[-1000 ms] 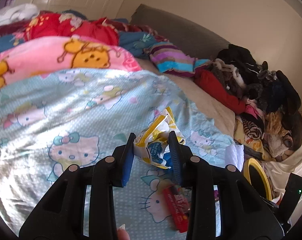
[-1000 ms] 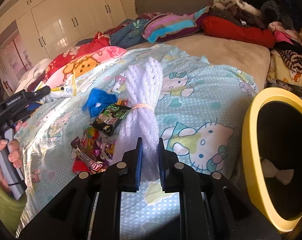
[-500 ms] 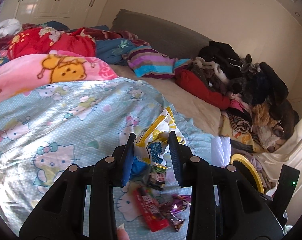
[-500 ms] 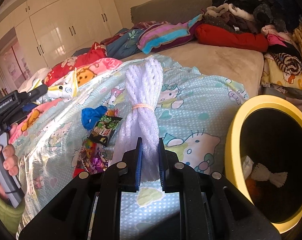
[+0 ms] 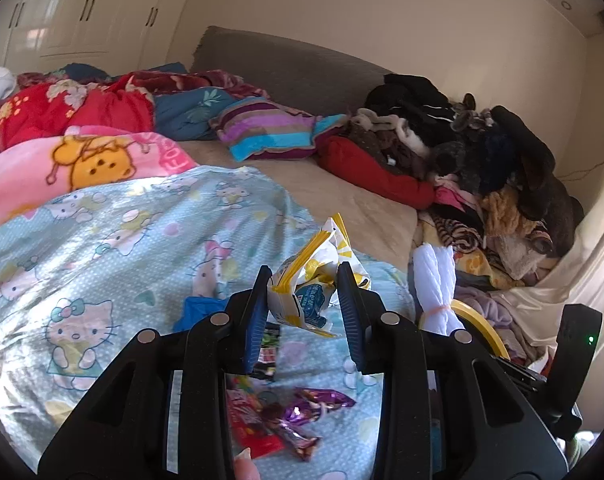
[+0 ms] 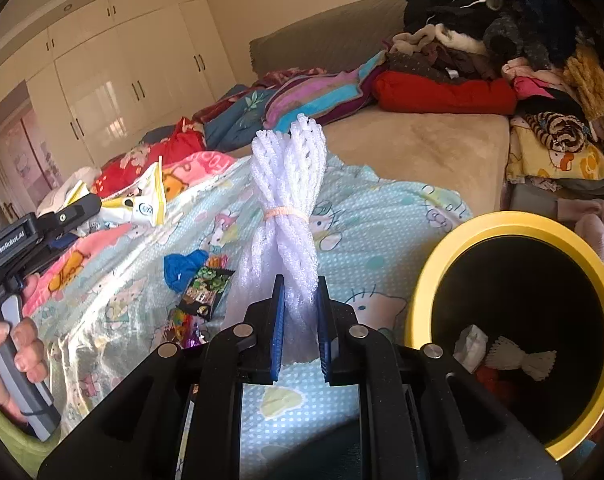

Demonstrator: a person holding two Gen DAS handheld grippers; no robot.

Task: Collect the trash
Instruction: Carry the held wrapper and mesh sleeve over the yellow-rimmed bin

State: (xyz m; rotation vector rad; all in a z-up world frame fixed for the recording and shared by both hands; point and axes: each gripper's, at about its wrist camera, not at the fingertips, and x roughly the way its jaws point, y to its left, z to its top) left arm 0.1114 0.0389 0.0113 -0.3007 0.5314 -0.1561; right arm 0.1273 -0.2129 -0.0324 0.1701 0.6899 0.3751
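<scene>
Right wrist view: right tool is clenching soft, light foam net low; left tool is pinching crinkly wrapper, bin beside.

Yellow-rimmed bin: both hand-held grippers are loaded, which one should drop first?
Right. The right hand-held gripper holds the white foam net beside the bin's rim. The left hand-held gripper, with the yellow wrapper, looks farther away.
</scene>
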